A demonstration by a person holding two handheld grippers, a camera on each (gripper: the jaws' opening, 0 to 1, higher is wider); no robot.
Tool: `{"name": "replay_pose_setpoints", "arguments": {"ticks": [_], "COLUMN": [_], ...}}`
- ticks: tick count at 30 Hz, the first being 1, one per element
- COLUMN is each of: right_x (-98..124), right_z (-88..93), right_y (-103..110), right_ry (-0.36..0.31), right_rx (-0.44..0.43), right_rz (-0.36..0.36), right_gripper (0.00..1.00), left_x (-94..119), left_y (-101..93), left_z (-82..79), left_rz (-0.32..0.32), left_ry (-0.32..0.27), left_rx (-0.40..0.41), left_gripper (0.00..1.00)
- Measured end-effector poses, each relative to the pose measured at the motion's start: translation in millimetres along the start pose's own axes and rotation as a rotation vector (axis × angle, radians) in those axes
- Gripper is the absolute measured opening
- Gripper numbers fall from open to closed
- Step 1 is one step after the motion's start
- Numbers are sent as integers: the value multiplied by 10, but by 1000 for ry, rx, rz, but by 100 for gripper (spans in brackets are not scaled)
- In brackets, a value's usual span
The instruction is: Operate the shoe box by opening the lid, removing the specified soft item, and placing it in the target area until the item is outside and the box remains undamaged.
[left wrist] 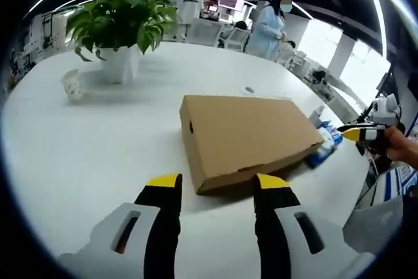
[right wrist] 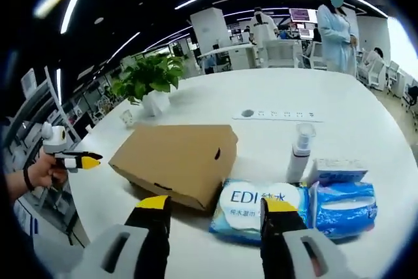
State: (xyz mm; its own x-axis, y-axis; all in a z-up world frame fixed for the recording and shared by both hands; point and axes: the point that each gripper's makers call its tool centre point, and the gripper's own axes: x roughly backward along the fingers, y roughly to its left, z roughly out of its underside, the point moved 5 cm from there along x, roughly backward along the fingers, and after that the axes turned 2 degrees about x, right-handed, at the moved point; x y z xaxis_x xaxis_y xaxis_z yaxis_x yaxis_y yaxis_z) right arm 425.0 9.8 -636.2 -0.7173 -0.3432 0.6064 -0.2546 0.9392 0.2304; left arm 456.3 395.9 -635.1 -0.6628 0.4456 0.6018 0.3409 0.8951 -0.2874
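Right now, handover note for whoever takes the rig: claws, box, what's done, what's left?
Left claw: open, empty, facing the near end of the shoe box.
Right claw: open, empty, just short of the EDI wipes pack.
The box lies flat on the white table, lid shut; its contents are hidden. The wipes pack and a spray bottle sit beside it.
Done: nothing.
Left: open the lid, take out the soft item, place it, box undamaged.

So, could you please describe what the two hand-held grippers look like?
Each hand-held gripper, left and right, has two black jaws with yellow tips rising from pale grey slotted mounts. The hand gripping the left one wears a dark wristband.
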Motion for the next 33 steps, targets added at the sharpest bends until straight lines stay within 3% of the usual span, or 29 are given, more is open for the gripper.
{"name": "replay_pose_setpoints", "arguments": {"ticks": [5,15,19,24,28,33], "right_x": [333,844,920,977,1062,1073], "right_z": [224,441,510,597,629,692], "right_y": [-75,-5,68,166,196,161], "right_ry": [-30,-143,-172,-197,-239,-246], "right_rx": [-20,-68,-81,-52,-37,-42], "right_rz": [28,77,84,100,111,124], "right_gripper": [60,68,70,72,72,75], "left_x": [172,392,423,388,428,461], "left_y": [-186,-609,-716,-801,-836,-846], "left_z": [94,265,308,462,449,456], "left_rz": [26,106,116,140,141,142], "left_ry": [-32,-91,-145,-118,-135,-129], "left_rx": [-8,-32,-53,-42,-54,-76], "left_gripper": [47,53,55,57,57,61]}}
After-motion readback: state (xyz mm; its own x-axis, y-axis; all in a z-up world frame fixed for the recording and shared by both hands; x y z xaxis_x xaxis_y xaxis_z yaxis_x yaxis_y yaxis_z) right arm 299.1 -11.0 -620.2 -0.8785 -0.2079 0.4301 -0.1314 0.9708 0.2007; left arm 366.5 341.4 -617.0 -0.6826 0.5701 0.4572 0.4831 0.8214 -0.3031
